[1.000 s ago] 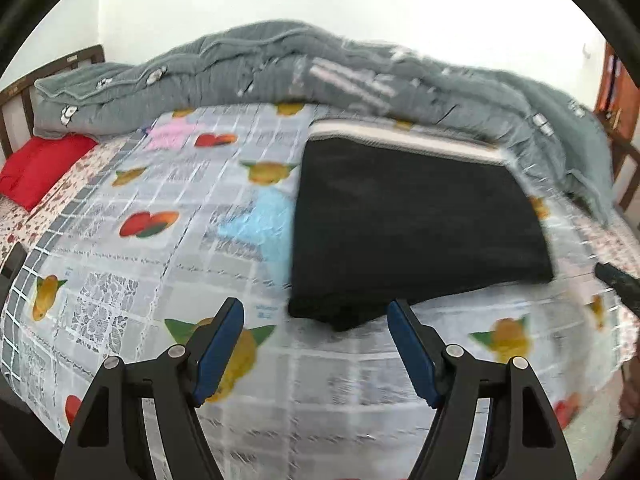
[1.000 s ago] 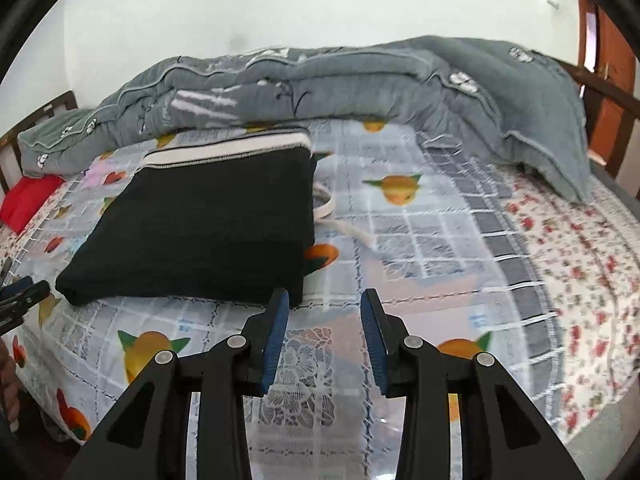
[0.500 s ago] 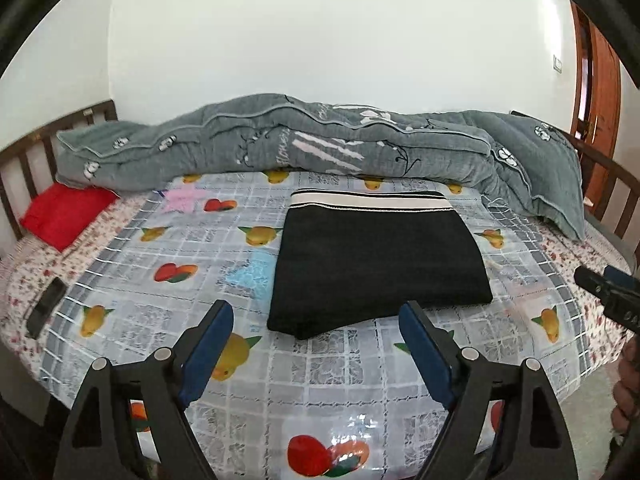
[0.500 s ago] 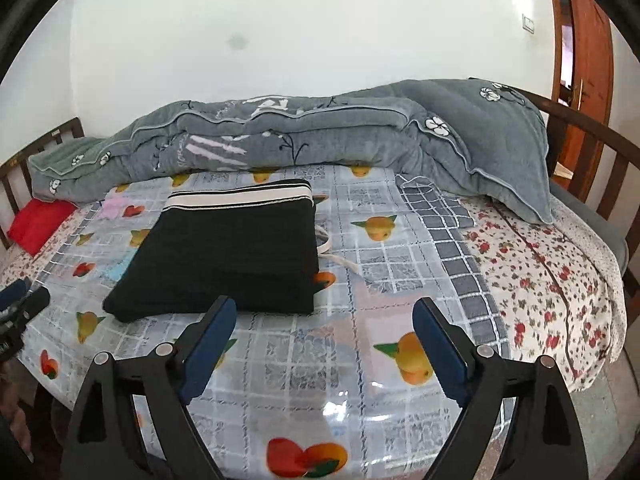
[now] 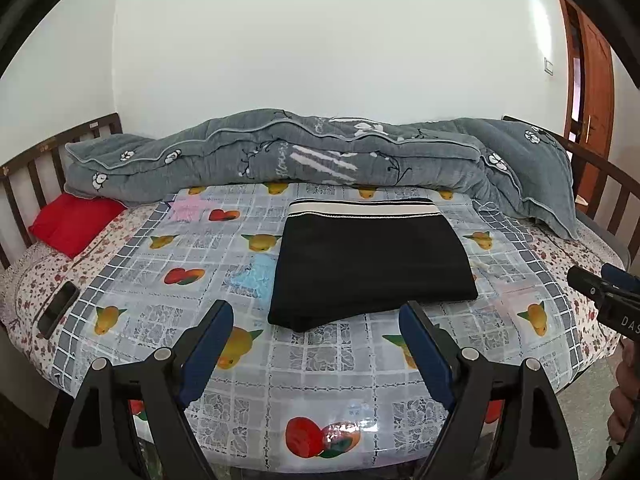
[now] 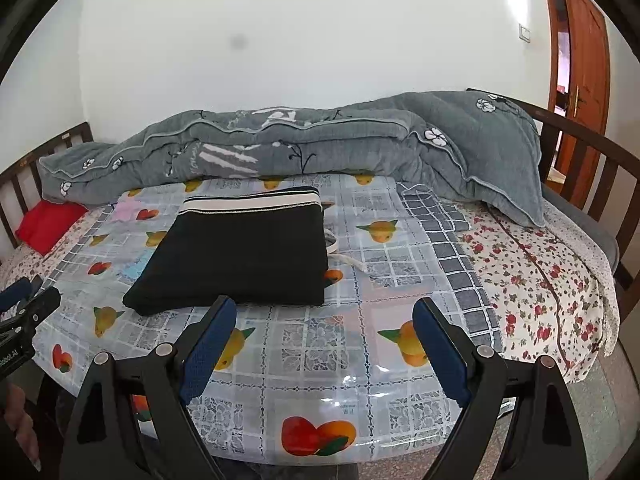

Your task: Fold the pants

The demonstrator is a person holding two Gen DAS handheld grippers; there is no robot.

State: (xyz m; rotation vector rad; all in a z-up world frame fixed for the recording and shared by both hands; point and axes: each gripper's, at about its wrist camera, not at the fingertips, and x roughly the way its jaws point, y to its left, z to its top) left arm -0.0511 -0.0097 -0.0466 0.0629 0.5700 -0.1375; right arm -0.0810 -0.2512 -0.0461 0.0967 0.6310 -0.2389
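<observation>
The black pants [image 5: 370,262] lie folded into a flat rectangle on the fruit-print plastic cover [image 5: 320,364] of the bed, their white-striped waistband at the far edge. They also show in the right wrist view [image 6: 244,252], with a white drawstring [image 6: 344,258] trailing out at their right side. My left gripper [image 5: 316,344] is open and empty, held back near the bed's front edge, apart from the pants. My right gripper [image 6: 324,340] is open and empty too, also short of the pants. Each gripper shows at the edge of the other's view.
A rolled grey quilt [image 5: 320,160] lies along the far side of the bed. A red pillow [image 5: 72,222] sits at the far left by the wooden headboard [image 5: 36,168]. A dark phone [image 5: 58,308] lies at the left edge. A wooden door [image 6: 580,64] is at the right.
Both grippers have drawn back and up from the folded pants toward the bed's front edge. The right gripper's jaws have opened wide. The pants have not moved.
</observation>
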